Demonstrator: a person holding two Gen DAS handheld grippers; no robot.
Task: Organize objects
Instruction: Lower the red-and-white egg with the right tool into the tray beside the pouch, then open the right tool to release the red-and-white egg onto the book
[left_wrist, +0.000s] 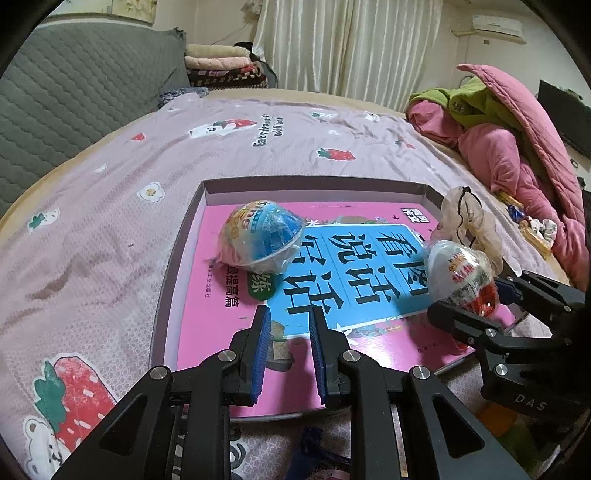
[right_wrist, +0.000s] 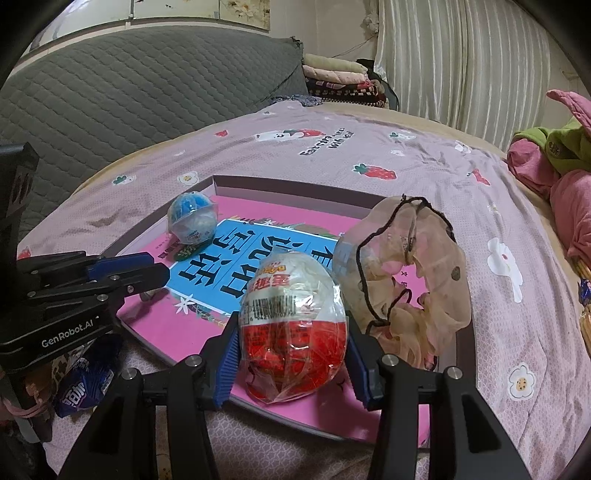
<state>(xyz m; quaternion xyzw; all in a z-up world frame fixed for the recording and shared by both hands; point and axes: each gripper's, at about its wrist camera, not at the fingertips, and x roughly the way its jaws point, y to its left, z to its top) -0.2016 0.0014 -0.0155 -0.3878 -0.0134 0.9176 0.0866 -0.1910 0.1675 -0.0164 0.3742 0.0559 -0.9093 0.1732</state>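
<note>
right gripper (right_wrist: 291, 354) fingers pinch the red-and-white egg (right_wrist: 291, 321) above the tray (right_wrist: 295, 184), lower centre, likely for placing; left gripper (left_wrist: 288, 343) fingers pressed together, empty.

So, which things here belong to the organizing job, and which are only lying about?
Belong to the job:
- red egg, gripped in the right tool
- blue egg in the box
- sheer pouch
- pink box

Lying about:
- pink and green bedding
- folded blankets
- blue wrapper
</note>
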